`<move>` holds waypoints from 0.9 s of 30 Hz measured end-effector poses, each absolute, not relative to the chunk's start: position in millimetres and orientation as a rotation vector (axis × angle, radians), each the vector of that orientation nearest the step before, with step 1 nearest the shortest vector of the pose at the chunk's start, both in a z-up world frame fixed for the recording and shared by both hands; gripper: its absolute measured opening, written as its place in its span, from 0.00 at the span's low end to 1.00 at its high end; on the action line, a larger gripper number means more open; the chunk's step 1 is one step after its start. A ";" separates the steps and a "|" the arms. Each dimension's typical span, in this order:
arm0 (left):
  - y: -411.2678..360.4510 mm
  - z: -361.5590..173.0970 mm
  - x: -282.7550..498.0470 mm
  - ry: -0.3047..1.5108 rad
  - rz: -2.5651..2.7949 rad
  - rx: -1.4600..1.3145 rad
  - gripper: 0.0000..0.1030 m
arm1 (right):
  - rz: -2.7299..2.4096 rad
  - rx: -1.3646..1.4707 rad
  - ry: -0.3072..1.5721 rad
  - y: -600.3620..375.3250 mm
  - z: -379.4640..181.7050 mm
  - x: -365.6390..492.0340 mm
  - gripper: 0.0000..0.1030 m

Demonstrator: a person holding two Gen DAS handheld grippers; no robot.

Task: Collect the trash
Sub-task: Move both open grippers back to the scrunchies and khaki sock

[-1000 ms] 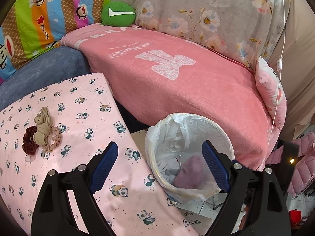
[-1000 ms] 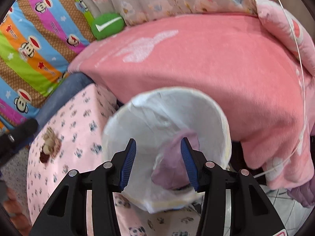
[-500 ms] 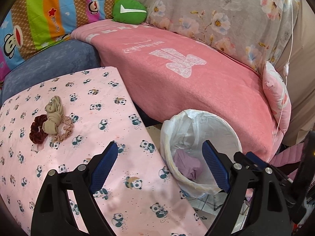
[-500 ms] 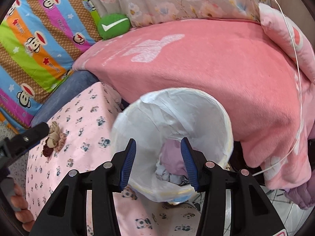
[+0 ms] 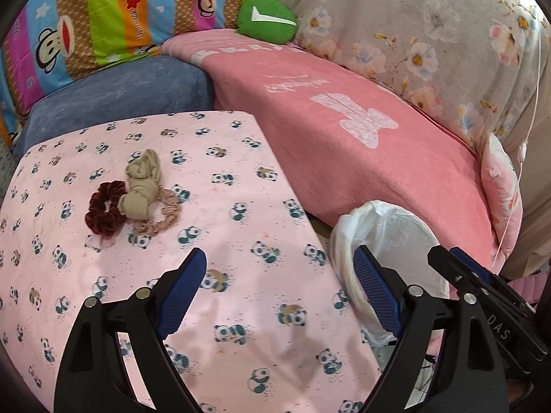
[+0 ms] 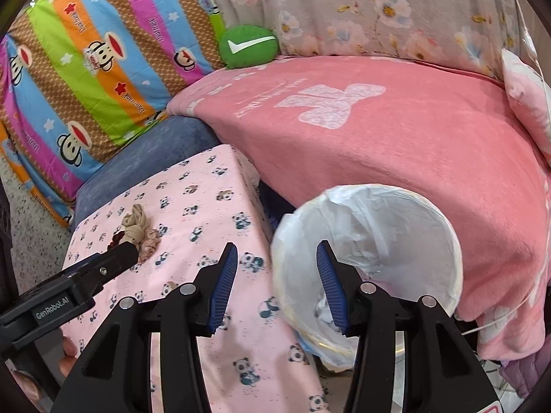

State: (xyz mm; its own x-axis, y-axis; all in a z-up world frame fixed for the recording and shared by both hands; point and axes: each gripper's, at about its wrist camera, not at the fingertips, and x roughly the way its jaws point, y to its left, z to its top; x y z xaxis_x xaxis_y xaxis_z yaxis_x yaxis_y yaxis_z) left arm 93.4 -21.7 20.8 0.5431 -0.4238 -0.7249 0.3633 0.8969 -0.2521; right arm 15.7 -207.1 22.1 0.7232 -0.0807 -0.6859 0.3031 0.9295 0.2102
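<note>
A white-lined trash bin stands on the floor between the panda-print table and the pink sofa; it also shows in the right wrist view, with crumpled trash inside. A beige knotted cloth lies on the table with a dark red scrunchie and a pink scrunchie; the pile shows in the right wrist view. My left gripper is open and empty over the table's right edge. My right gripper is open and empty between table and bin.
A pink blanket covers the sofa, with a green cushion and a striped monkey pillow behind. A blue seat borders the table's far side. A white cable hangs at the right.
Both grippers have pulled back and swung left from over the bin toward the table. The cloth pile sits nearer the middle of the left wrist view. Both jaws stay open.
</note>
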 end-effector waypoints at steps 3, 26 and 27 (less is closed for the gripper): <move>-3.0 17.5 99.5 0.885 -0.437 -0.094 0.81 | -0.192 0.305 0.736 -191.4 24.5 26.4 0.48; 150.7 -42.7 185.7 0.976 -0.123 -0.212 0.81 | 0.022 0.230 0.837 -57.5 -12.6 144.2 0.49; 154.0 -46.2 191.4 0.981 -0.119 -0.219 0.81 | 0.035 0.230 0.842 -51.5 -15.7 152.1 0.49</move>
